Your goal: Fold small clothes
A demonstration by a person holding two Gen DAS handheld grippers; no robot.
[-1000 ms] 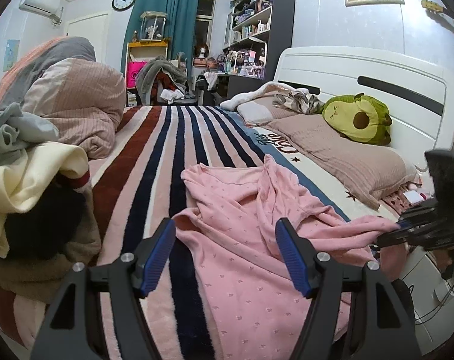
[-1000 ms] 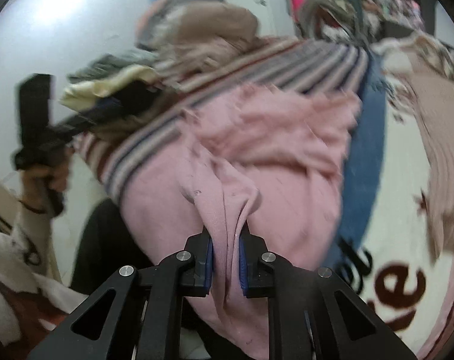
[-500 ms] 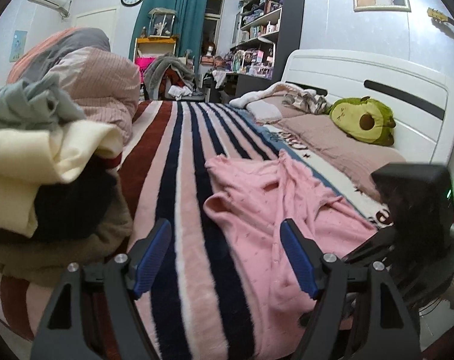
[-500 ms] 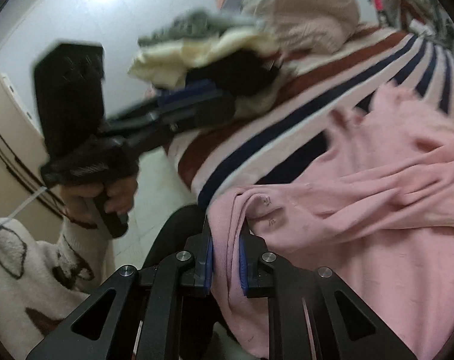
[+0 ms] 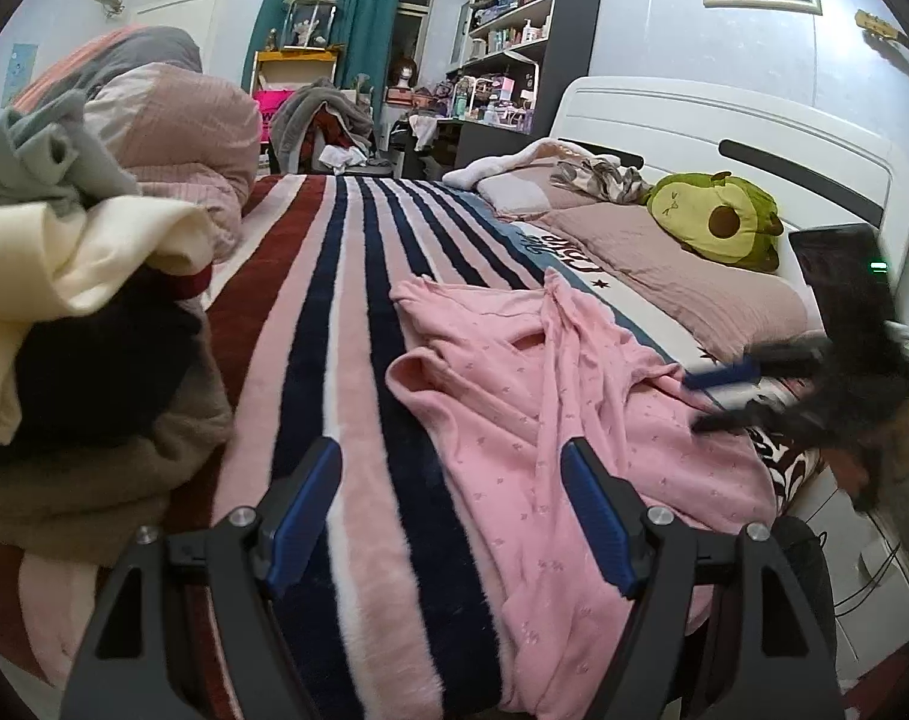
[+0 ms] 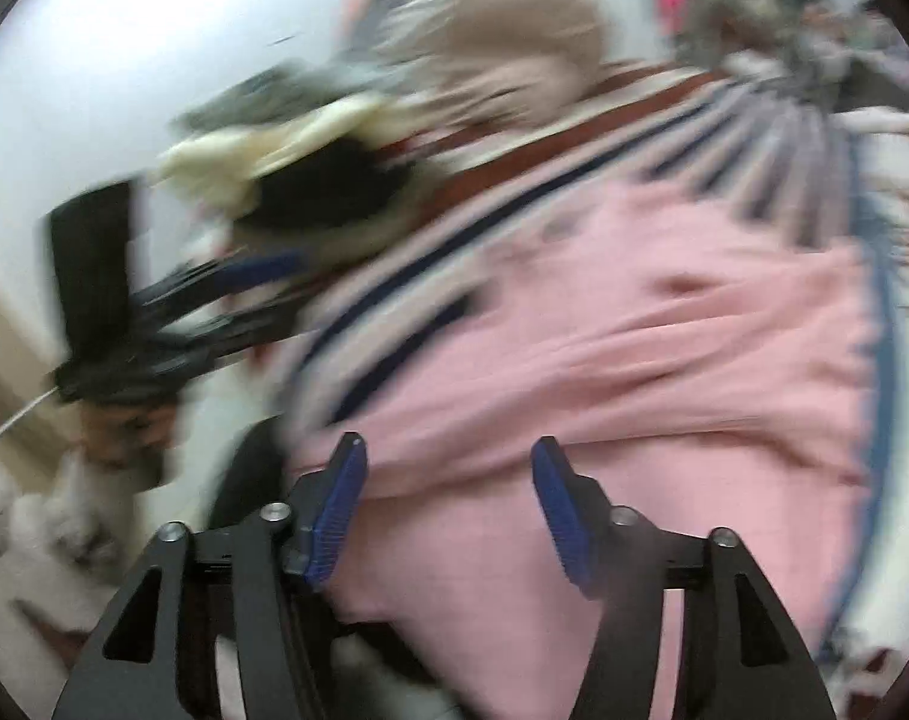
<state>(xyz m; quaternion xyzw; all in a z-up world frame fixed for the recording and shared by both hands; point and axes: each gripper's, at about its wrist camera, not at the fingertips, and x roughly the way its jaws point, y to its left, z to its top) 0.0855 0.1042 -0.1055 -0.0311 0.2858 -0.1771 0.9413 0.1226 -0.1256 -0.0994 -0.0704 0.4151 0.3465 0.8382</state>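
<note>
A pink patterned garment lies rumpled on the striped blanket, its near end hanging over the bed's front edge. My left gripper is open just above the blanket, and the garment's left edge runs between its blue pads. In the blurred right wrist view my right gripper hovers over the garment with its jaws opening and no cloth pinched between the pads. The right gripper also shows at the garment's right side, and the left gripper shows at far left, held by a hand.
A heap of cream, black, grey and brown clothes sits on the bed's left side with a rolled quilt behind. Pillows and an avocado plush lie by the white headboard. Shelves and clutter stand beyond the bed.
My right gripper has let go of the pink fold it was pinching and its jaws stand apart. The garment now lies flatter. The left gripper moved slightly lower and closer to the blanket.
</note>
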